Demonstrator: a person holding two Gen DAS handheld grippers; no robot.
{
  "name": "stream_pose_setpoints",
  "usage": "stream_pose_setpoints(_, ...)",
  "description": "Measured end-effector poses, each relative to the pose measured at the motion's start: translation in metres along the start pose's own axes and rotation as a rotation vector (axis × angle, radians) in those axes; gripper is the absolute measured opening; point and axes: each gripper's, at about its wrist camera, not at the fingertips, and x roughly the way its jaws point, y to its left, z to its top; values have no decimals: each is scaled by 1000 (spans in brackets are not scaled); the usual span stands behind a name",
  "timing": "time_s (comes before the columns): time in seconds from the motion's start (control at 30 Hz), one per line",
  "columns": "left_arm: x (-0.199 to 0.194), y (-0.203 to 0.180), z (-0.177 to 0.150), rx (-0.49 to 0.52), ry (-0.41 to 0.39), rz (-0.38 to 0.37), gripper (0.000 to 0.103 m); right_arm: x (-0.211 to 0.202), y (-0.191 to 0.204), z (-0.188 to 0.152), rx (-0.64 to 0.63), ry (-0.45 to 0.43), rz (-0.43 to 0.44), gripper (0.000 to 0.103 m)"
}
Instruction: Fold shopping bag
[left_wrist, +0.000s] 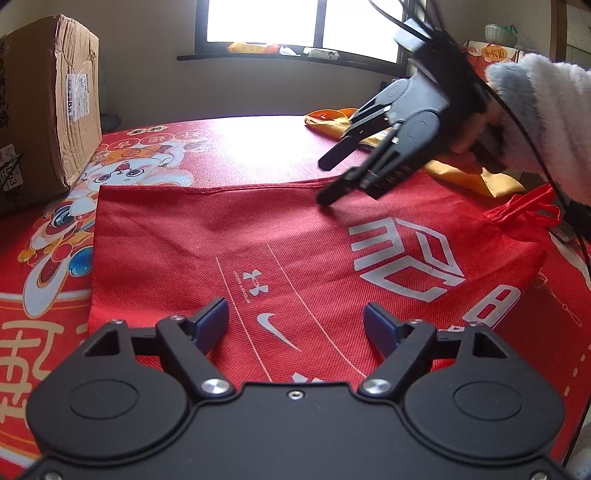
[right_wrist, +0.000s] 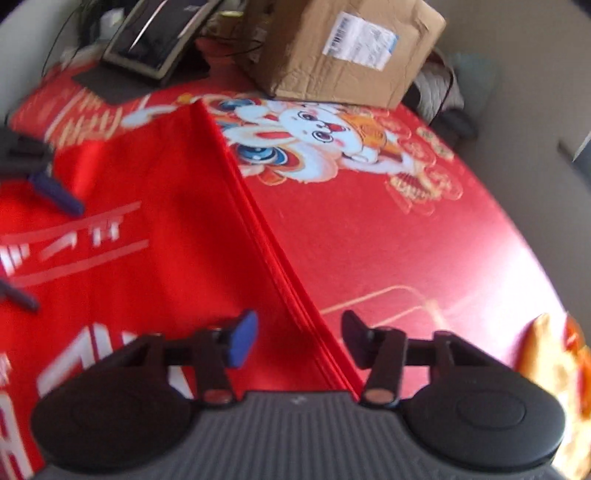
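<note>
Right hand-held gripper (left_wrist: 325, 181) tilted down over shopping bag (left_wrist: 258, 251) edge — unclenched; left (left_wrist: 295, 325) spread wide.

Bench (left_wrist: 258, 147) is round, covered in a red festive cloth with a cartoon rabbit print. Red shopping bag (left_wrist: 229, 251) lies flat mid-bench. Cardboard box (left_wrist: 48, 110) stands at the far-left edge, yellow-orange cloth (left_wrist: 465, 173) at the far-right edge behind the bag, a tablet-like device (right_wrist: 159, 37) near the box.
</note>
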Motion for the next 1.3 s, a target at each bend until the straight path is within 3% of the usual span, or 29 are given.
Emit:
stream_pose_setpoints(0.13,0,3,0,-15,-4,-12,81,7,-15,-2,117,2,58,52)
stream_pose_setpoints(0.27,-1,9,-1,-45,-13,-32,81,11,-22,-8,234,-4,91,47)
stream_pose_setpoints(0.33,-2,11,-1,-61,-17,-35,81,9,-20,-12,272,-17,76,40)
stream_pose_setpoints(0.4,-3,12,0,-75,-23,-8,82,4,-16,-17,272,-27,51,23)
stream_pose_setpoints(0.47,-6,14,0,-88,-39,-2,82,-2,-14,-25,293,-36,52,19)
stream_pose_setpoints(0.63,-15,15,0,-80,-76,-10,82,-15,-2,-43,280,-58,30,18)
stream_pose_setpoints(0.83,-7,6,-1,16,20,-28,84,-17,1,-48,269,-78,-16,19)
stream_pose_setpoints(1.0,-1,-8,-1,87,48,3,95,-33,37,-42,102,-96,-136,20)
stream_pose_setpoints(1.1,0,-5,-1,73,46,-7,96,-58,72,-48,-15,-129,-137,21)
stream_pose_setpoints(1.3,-4,5,-4,12,27,-30,96,-109,156,-74,-233,-196,-157,32)
